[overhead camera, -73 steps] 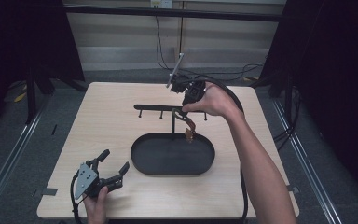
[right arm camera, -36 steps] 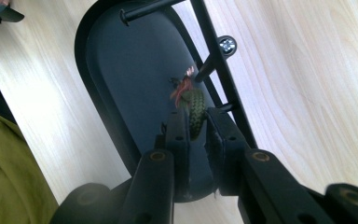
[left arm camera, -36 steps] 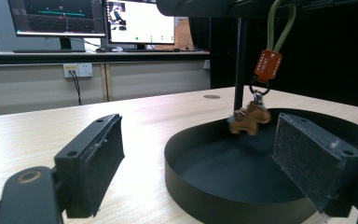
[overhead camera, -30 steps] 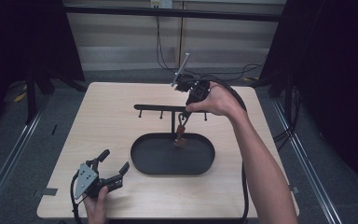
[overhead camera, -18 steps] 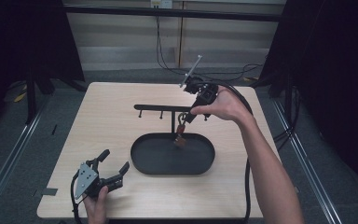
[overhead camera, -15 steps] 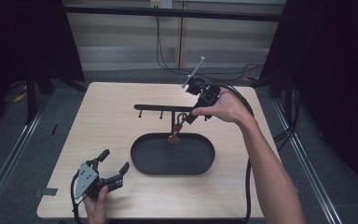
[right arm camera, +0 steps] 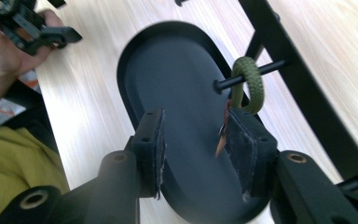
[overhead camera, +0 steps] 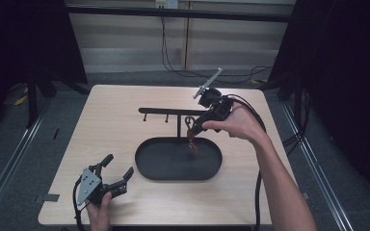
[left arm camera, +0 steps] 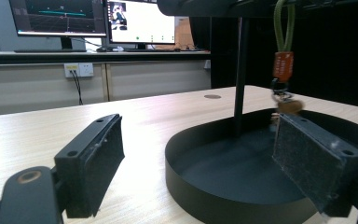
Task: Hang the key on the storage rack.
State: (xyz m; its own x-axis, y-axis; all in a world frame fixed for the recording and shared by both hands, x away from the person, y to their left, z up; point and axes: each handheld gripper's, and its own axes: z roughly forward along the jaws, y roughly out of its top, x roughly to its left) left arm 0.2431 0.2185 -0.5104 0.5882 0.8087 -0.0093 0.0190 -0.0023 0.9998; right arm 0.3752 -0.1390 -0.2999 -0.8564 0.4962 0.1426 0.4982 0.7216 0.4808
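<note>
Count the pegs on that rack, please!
3: two bare black pegs on the black metal rack's left half, one through the green cord loop. The right hand may hide more.

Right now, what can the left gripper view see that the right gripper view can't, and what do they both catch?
Left gripper view: computer monitors on a far bench, a wall socket, and the orange tag hanging upright under the green loop. Right gripper view: the peg that the loop hangs on, the person's left hand and a yellow-green garment. Both: the black oval tray, the loop and the wooden table.
</note>
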